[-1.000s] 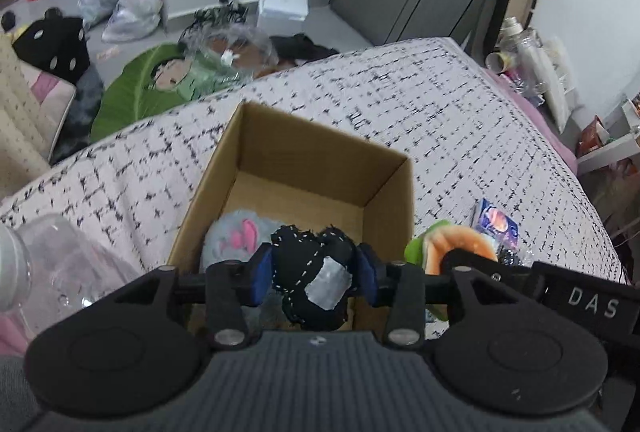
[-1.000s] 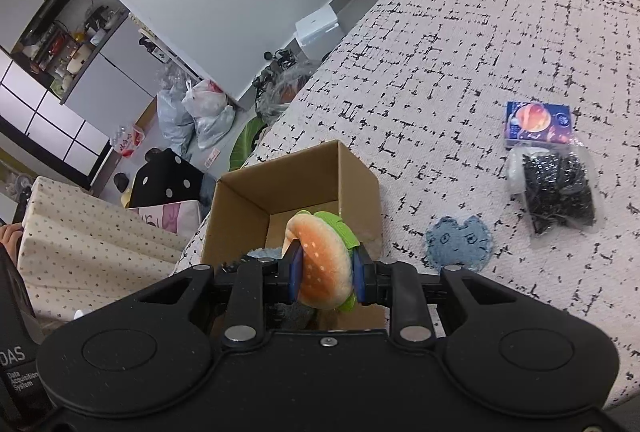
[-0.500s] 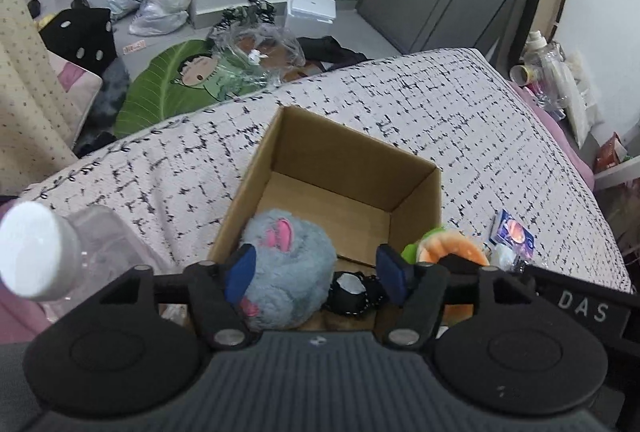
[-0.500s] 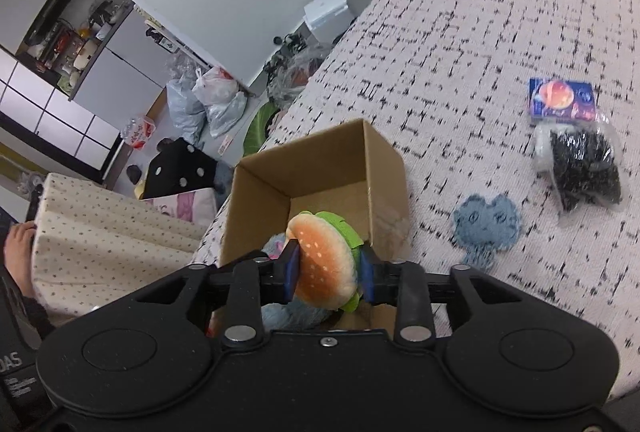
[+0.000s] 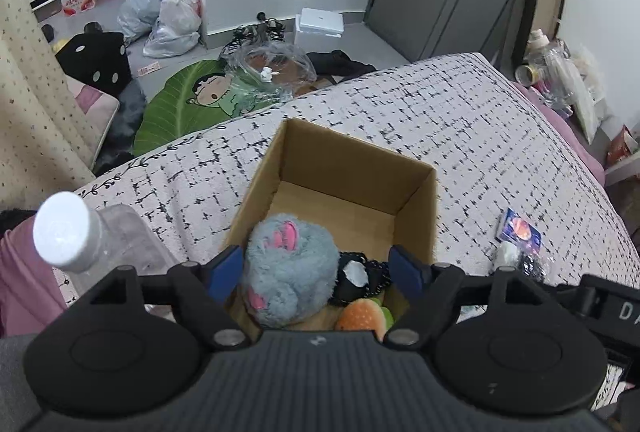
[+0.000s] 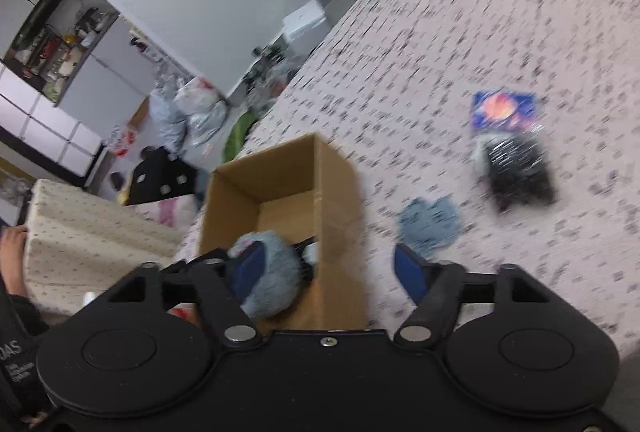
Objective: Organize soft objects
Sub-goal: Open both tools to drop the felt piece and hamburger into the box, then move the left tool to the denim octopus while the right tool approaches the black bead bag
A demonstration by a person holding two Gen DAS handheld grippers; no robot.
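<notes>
An open cardboard box (image 5: 416, 199) stands on the patterned bed cover; it also shows in the right wrist view (image 6: 336, 183). Inside lie a grey fluffy plush (image 5: 288, 268), a black plush (image 5: 360, 280) and a hamburger plush (image 5: 362, 316). My left gripper (image 5: 318, 270) is open and empty just above the box's near end. My right gripper (image 6: 334, 270) is open and empty over the box's near right wall; the grey plush (image 6: 268, 284) shows beside its left finger. A small blue soft piece (image 6: 430, 224) lies on the bed right of the box.
A clear plastic bottle with a white cap (image 5: 66, 232) lies left of the box. A blue card (image 6: 502, 109) and a black packet in clear wrap (image 6: 516, 167) lie on the bed at the right. Bags and a green mat (image 5: 180, 103) are on the floor beyond.
My left gripper opened and dropped the black plush into the box, then drew back. My right gripper opened and the hamburger plush now lies in the box; the right view is blurred from motion.
</notes>
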